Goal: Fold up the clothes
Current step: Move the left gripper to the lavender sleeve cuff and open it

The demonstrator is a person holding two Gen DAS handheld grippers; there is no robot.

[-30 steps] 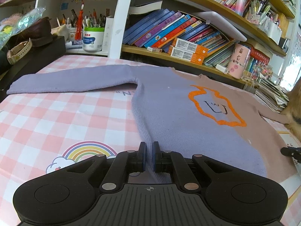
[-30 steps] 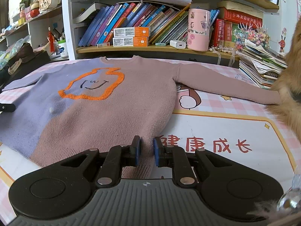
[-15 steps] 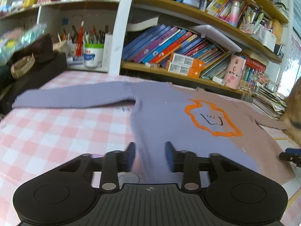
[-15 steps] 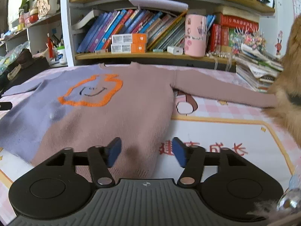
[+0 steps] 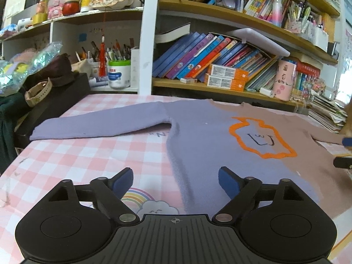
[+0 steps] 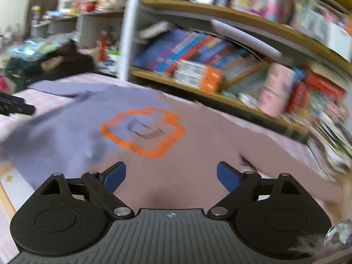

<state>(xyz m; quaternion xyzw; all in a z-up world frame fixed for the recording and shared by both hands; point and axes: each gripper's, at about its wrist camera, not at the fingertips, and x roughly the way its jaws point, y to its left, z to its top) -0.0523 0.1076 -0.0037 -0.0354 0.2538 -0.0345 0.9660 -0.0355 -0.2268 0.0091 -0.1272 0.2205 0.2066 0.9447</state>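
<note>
The sweater (image 5: 198, 145) at frame centre is soft matt knit cloth. Lower left, the tablecloth (image 5: 77, 160) looks smooth and printed. The left gripper (image 5: 175, 183) is matt black plastic.

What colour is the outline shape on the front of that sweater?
Orange: the wavy outline on the lilac-and-dusty-pink knit sweater surrounds a small dark face. Clearest in the left wrist view.

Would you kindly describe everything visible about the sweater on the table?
The sweater is a soft knit, lavender on one half and dusty pink on the other, with an orange outlined face motif on the chest. It lies flat, front up, on the pink checked tablecloth, its lavender sleeve stretched sideways. Neither open gripper grips it.
</note>
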